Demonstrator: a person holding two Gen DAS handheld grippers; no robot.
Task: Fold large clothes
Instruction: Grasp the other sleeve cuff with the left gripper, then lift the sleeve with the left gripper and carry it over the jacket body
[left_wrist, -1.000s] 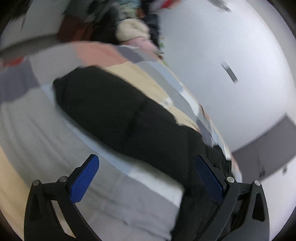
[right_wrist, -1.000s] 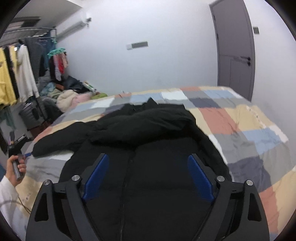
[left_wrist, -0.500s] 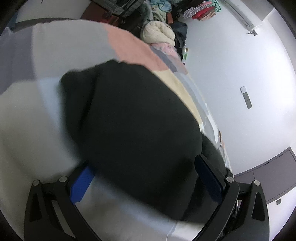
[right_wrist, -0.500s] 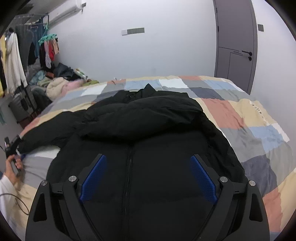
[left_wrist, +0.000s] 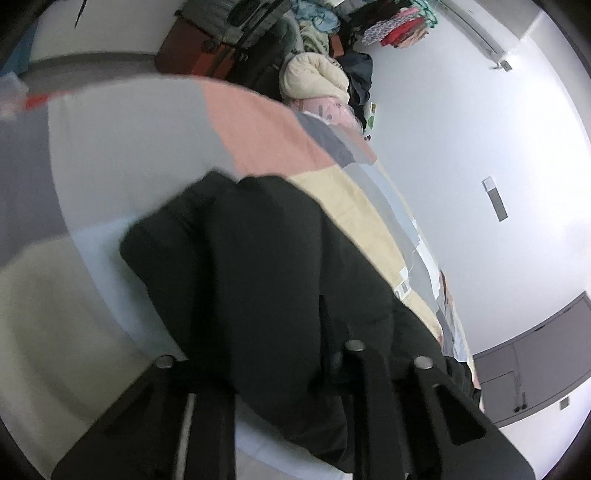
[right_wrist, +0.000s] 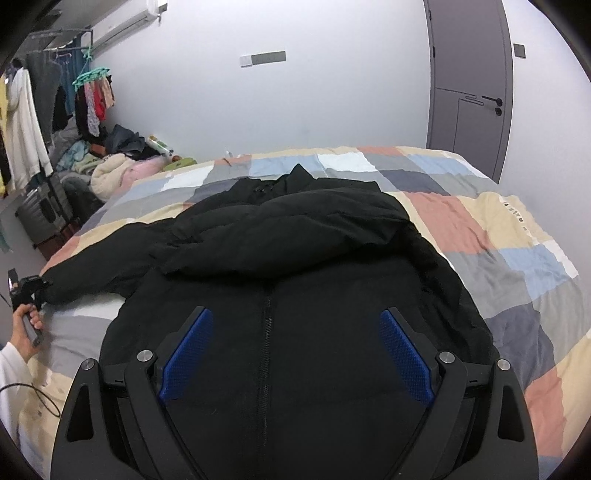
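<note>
A black puffer jacket (right_wrist: 295, 258) lies front-up on the patchwork quilt (right_wrist: 498, 240), zip toward me, its right sleeve folded across the chest. Its left sleeve (left_wrist: 258, 277) stretches out toward the bed's left edge. My left gripper (left_wrist: 328, 325) is closing, its jaws drawn nearly together with the sleeve's black fabric pinched between them; the pads are hidden by the cloth. The right wrist view shows that gripper (right_wrist: 37, 286) at the sleeve's cuff, held by a person's hand (right_wrist: 26, 325). My right gripper (right_wrist: 295, 314) hovers open over the jacket's lower front, nothing between its blue pads.
A heap of clothes (right_wrist: 110, 170) and a dark suitcase (right_wrist: 40, 214) stand on the floor left of the bed, under a hanging rail. A grey door (right_wrist: 469, 92) is in the far right wall. The quilt lies bare right of the jacket.
My left gripper moved in over the sleeve end and its jaws went from wide open to nearly together on the fabric. My right gripper edged forward over the jacket, still open.
</note>
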